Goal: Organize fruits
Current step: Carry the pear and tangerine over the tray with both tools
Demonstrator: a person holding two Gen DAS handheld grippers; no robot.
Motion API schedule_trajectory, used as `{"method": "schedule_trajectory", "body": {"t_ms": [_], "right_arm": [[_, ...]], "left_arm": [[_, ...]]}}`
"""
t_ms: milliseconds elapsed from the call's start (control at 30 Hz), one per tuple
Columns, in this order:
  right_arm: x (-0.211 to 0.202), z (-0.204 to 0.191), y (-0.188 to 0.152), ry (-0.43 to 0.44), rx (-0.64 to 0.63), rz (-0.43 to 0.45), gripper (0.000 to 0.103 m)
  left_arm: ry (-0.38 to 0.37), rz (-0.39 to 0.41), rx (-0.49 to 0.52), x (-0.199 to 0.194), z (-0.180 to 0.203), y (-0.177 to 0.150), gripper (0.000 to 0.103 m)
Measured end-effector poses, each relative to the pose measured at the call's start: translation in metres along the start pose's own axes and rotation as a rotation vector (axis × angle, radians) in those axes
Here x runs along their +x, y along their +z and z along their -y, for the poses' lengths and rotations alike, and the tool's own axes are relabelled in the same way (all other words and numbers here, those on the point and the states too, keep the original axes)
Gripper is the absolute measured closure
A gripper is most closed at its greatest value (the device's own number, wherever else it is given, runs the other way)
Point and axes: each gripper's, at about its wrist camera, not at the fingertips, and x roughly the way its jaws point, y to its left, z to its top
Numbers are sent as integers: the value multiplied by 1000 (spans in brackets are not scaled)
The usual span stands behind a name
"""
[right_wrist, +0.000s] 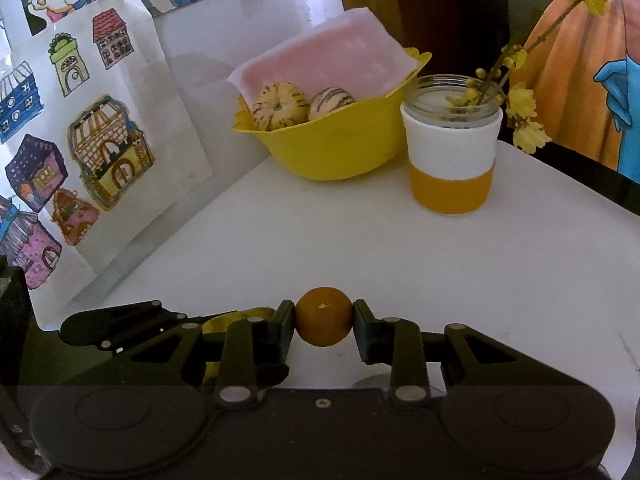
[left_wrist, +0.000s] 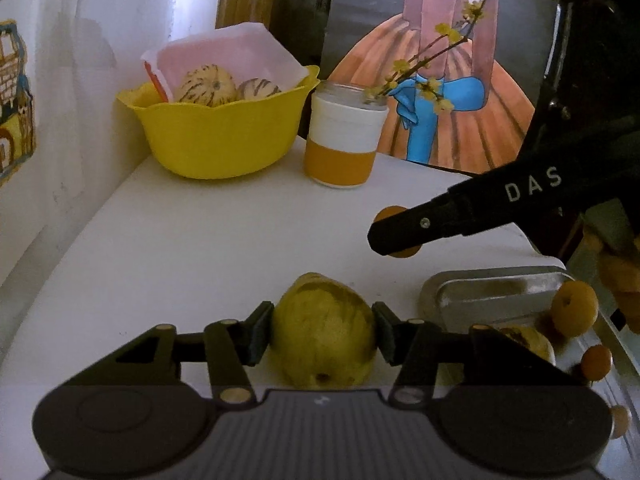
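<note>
Left gripper (left_wrist: 323, 334), lower centre of left wrist view: jaws closed about halfway on a yellow-green fruit (left_wrist: 324, 332), one pad on each flank; fruit's long axis runs fwd, away from the camera, stem end toward the lens. Whether it is lifted or rests on the white tabletop (left_wrist: 192, 248) cannot be told.

Right gripper (right_wrist: 323, 322), lower centre of right wrist view: jaws nearly shut on a small orange fruit (right_wrist: 323, 322), pads touching both sides. In the left view the same tool enters from the right edge, mid-frame.

Key relation: yellow bowl (right_wrist: 332, 152), lined w/ pink-white paper and already holding two striped fruits (right_wrist: 280, 106), sits upper centre in the right view, upper left in the left view, well apart from both grippers. Which gripper is nearer cannot be told.

Obstacle: jar w/ orange band (right_wrist: 452, 160) carrying a flowering twig stands just beside the bowl on its right in both views; wall w/ drawings closes the bowl's left. Open tabletop lies between grippers and bowl, so approach looks freest straight ahead.

Metal tray (left_wrist: 492, 284) w/ more small orange fruits, lower right of left view, near the table edge.
</note>
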Motion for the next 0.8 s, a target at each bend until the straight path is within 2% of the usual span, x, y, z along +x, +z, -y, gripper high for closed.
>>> {"method": "schedule_trajectory", "body": {"t_ms": [100,167,267,400,800], "right_arm": [[0,3,-1,-2,12,1,70],[-4,6,-3,1,25,5,70],[-17,7,-9,10,36,13,70],[-41,6,-20,8,27,24,70],[-128,32,-81,-36,39,85,70]], "left_arm": [[15,4,-3,0,2,0,47],[17,-3,-44,0,1,0,47],[-29,-2,-123,-4,-2,2,47],[-40,29,-101,-16,11,7,47],[-176,57,-87,-59,67,10,47]]}}
